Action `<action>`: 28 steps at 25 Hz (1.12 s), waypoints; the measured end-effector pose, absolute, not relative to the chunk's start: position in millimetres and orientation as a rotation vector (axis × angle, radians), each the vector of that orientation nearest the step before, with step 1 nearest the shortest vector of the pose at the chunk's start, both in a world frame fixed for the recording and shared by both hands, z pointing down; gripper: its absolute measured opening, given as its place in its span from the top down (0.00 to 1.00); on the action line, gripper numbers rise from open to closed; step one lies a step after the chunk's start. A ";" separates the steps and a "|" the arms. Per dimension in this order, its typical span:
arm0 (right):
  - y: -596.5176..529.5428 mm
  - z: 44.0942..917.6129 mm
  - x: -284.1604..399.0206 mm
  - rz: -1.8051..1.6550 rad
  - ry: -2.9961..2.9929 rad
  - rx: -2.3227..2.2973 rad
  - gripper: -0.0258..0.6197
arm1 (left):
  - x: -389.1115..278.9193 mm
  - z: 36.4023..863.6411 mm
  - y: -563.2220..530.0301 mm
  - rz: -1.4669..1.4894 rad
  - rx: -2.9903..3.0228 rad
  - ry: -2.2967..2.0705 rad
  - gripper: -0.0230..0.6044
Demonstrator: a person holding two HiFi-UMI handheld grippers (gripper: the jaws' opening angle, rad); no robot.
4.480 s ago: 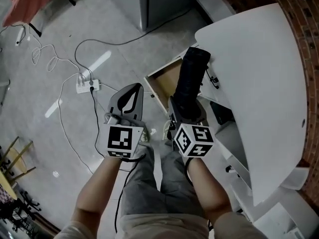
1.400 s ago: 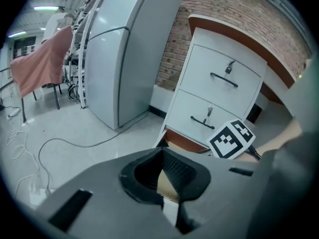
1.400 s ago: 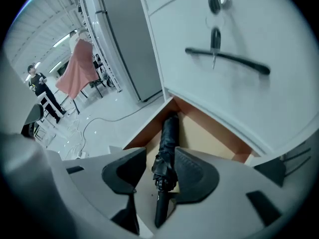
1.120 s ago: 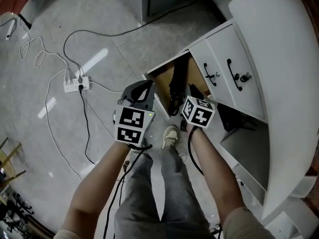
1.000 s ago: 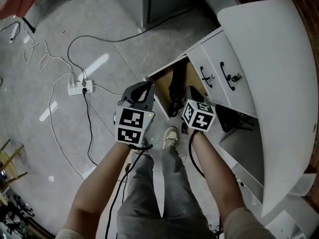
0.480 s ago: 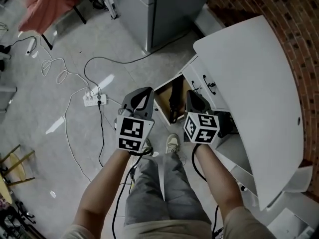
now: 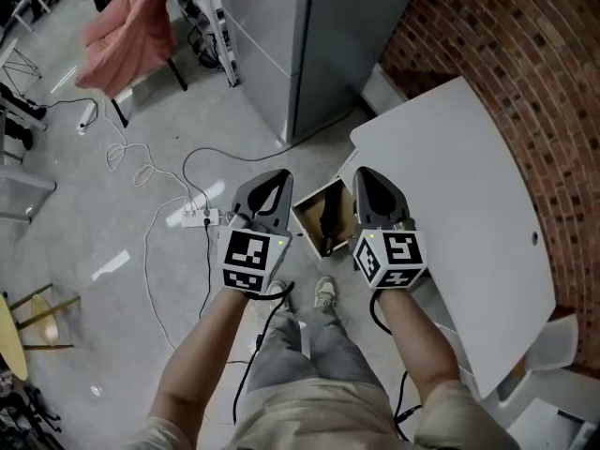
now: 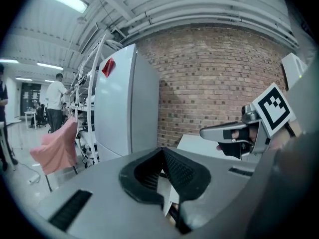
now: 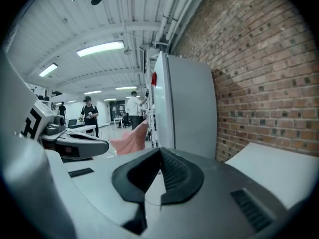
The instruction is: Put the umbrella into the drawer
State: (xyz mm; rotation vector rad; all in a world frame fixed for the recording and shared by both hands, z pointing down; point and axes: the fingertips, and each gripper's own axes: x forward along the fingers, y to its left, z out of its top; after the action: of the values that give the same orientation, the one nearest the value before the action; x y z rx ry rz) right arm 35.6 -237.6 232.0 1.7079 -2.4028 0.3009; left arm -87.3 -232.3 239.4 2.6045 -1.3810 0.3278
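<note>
The black folded umbrella (image 7: pixel 329 223) lies inside the open wooden drawer (image 7: pixel 306 216) at the foot of the white cabinet (image 7: pixel 450 195), far below both grippers. My left gripper (image 7: pixel 278 174) (image 8: pixel 161 150) is held high to the drawer's left, jaws shut and empty. Level with it on the right, my right gripper (image 7: pixel 359 172) (image 9: pixel 160 149) is also shut with nothing between its pads. Both point nearly level toward the grey fridge (image 8: pixel 124 98) and brick wall (image 9: pixel 269 83). Each gripper view shows the other gripper at its edge.
The grey fridge (image 7: pixel 300 36) stands beyond the drawer. A power strip (image 7: pixel 198 218) and cables (image 7: pixel 150 251) lie on the floor at left. A pink cloth (image 7: pixel 131 22) hangs over a chair. My shoe (image 7: pixel 325 293) is just before the drawer. People stand far off (image 9: pixel 133 108).
Earlier my right gripper held the umbrella over the drawer; now the umbrella rests in it. Over the last second both grippers rose well above the drawer and levelled out.
</note>
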 end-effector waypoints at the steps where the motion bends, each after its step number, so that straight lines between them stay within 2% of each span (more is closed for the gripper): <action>1: -236.9 210.6 32.8 0.261 -2.427 1.713 0.95 | -92.1 223.0 -231.3 0.310 2.607 -1.398 0.95; 9: -210.1 68.5 5.9 0.045 -2.594 1.662 0.95 | -127.4 92.7 -206.8 0.156 2.700 -1.533 0.95; 16: -175.5 -9.4 -12.7 -0.081 -2.704 1.582 0.95 | -145.6 11.3 -177.9 0.067 2.818 -1.670 0.95; 28: -129.8 -57.9 -26.8 -0.172 -2.785 1.500 0.95 | -160.5 -28.7 -126.1 0.055 2.889 -1.691 0.95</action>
State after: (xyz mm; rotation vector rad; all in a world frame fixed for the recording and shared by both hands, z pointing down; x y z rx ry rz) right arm -26.8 -129.8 -57.9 1.5001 -2.7849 -0.1723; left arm -160.5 -126.1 -28.7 2.8886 -1.6913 0.0550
